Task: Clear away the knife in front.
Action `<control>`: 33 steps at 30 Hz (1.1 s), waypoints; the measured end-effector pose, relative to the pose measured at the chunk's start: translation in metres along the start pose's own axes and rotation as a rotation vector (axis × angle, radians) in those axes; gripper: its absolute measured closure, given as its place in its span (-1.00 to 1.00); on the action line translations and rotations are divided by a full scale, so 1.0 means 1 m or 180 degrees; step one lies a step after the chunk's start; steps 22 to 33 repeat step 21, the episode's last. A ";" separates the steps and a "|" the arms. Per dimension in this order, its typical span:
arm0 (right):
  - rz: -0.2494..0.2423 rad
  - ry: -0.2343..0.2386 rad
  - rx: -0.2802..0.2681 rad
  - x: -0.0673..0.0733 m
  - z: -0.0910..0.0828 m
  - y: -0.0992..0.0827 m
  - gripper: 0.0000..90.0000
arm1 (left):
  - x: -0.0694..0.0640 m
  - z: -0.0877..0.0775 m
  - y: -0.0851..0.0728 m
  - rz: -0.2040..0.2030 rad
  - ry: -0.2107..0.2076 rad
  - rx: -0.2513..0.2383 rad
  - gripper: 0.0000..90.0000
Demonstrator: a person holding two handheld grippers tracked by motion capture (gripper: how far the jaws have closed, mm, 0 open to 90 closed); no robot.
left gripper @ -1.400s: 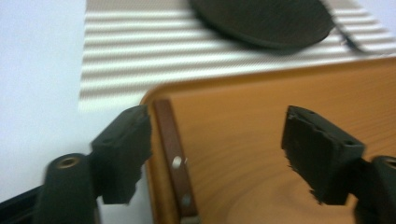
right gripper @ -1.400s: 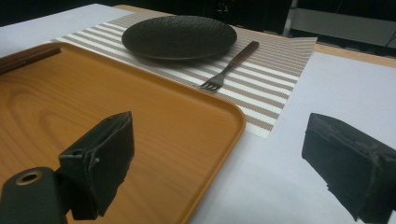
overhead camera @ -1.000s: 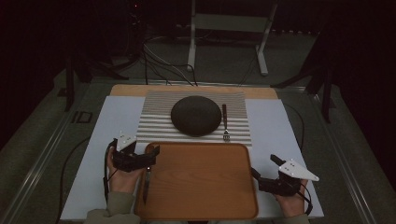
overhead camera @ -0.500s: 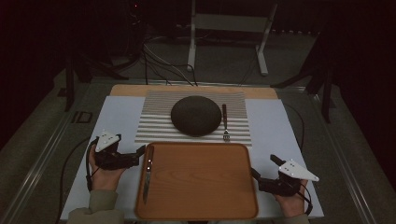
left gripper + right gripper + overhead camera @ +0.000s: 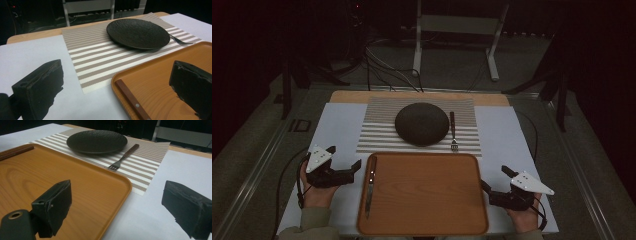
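Observation:
A wooden-handled knife [image 5: 370,186] lies lengthwise along the left side of the orange wooden tray [image 5: 427,200]; its handle [image 5: 132,102] shows in the left gripper view. My left gripper [image 5: 345,157] rests on the white sheet just left of the tray. Its jaws have just been opening and stand open with nothing between them [image 5: 117,72]. My right gripper [image 5: 494,176] sits at the tray's right edge, open and empty [image 5: 117,195]. Beyond the tray, a black plate [image 5: 421,123] and a fork [image 5: 453,131] lie on a striped placemat [image 5: 377,135].
A white sheet [image 5: 337,125] covers the wooden table under the mat and tray. Cables trail from both grippers. A metal stand [image 5: 452,30] and loose cables are on the dark floor behind the table.
My left gripper has moved left, off the tray's near-left corner onto the white sheet, leaving the knife lying on the tray. The right gripper has stayed put.

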State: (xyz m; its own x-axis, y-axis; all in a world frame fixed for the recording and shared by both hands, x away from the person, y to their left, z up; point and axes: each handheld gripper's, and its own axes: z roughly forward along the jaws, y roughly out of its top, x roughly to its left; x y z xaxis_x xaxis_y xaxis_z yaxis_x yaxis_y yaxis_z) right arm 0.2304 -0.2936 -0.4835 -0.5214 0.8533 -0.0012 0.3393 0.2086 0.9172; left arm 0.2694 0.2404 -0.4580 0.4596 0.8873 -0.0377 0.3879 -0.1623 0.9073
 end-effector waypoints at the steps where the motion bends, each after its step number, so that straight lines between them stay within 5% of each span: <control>1: 0.0000 0.0000 0.0000 0.000 0.000 0.000 -0.79 | 0.000 -0.001 -0.001 -0.0008 0.0002 -0.0009 -1.00; 33: -0.0046 -0.0011 -0.0104 0.000 -0.004 0.002 -0.79 | 0.003 -0.007 -0.011 -0.0011 0.0096 -0.0132 -1.00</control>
